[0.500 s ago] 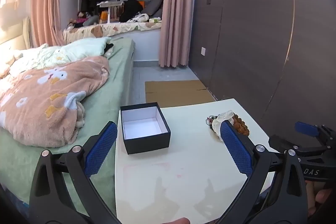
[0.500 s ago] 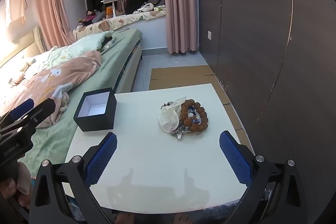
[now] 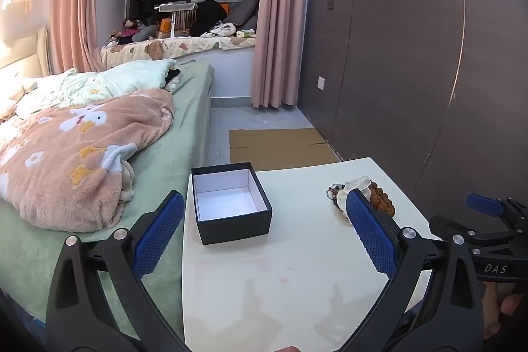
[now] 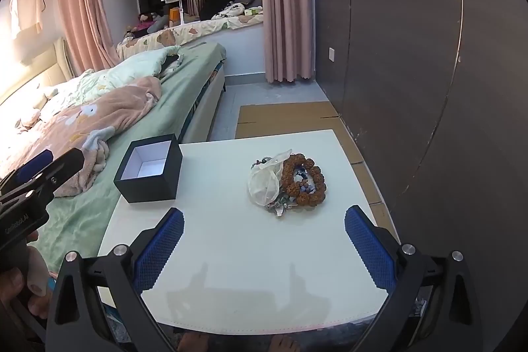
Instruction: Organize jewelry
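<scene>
An open black box (image 3: 231, 203) with a white inside stands empty at the left of the white table (image 3: 280, 269); it also shows in the right wrist view (image 4: 150, 169). A pile of jewelry lies at the table's right: a brown bead bracelet (image 4: 303, 178), a clear plastic bag (image 4: 264, 183) and small bead strands. In the left wrist view the pile (image 3: 340, 192) is partly hidden behind my right finger. My left gripper (image 3: 265, 240) is open and empty, just in front of the box. My right gripper (image 4: 264, 244) is open and empty, short of the pile.
A bed with a green sheet and a pink blanket (image 3: 82, 154) runs along the table's left side. A dark panelled wall (image 4: 412, 55) stands to the right. Cardboard (image 4: 287, 117) lies on the floor beyond the table. Bare feet (image 4: 283, 343) show under the near edge.
Both grippers have barely moved. The box and the jewelry pile lie where they were.
</scene>
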{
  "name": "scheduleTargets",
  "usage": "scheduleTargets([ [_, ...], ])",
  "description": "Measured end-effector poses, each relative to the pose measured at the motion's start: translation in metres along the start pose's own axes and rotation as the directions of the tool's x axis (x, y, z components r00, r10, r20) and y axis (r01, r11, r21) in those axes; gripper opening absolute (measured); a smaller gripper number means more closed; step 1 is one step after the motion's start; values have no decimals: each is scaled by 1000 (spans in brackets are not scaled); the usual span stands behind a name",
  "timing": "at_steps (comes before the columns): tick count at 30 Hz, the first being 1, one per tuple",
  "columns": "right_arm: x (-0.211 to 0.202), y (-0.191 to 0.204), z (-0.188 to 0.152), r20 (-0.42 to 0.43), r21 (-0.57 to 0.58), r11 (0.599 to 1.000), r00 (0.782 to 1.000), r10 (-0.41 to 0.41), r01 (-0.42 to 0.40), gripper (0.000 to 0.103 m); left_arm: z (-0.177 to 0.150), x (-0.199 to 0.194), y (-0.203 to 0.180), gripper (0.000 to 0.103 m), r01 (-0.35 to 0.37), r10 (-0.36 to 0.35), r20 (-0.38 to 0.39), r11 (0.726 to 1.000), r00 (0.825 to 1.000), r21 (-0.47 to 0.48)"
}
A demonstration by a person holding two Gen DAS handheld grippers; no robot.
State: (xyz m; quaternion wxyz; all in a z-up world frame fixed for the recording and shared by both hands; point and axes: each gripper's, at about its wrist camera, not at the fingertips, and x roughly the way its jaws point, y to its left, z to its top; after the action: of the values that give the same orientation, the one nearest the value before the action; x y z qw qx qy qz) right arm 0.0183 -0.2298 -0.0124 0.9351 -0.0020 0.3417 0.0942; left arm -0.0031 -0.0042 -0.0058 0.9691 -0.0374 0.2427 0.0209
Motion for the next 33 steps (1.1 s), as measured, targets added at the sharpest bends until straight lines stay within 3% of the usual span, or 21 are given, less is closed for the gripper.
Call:
scheduleTargets([
  [6,-8,-3,2,42,3,1000,999,-21,21,96,0,0,2,98,2,-2,6,1000,1000,1],
  [16,-5,-6,-2,34,-8,997,997,-76,77,96,-4,2,3,98,38,-38,-28,999,999,-7],
  [33,-12,9,-5,50,-72,996,997,-57,61,96,-1,8,15,98,29,-31,-31,998,999,-62],
])
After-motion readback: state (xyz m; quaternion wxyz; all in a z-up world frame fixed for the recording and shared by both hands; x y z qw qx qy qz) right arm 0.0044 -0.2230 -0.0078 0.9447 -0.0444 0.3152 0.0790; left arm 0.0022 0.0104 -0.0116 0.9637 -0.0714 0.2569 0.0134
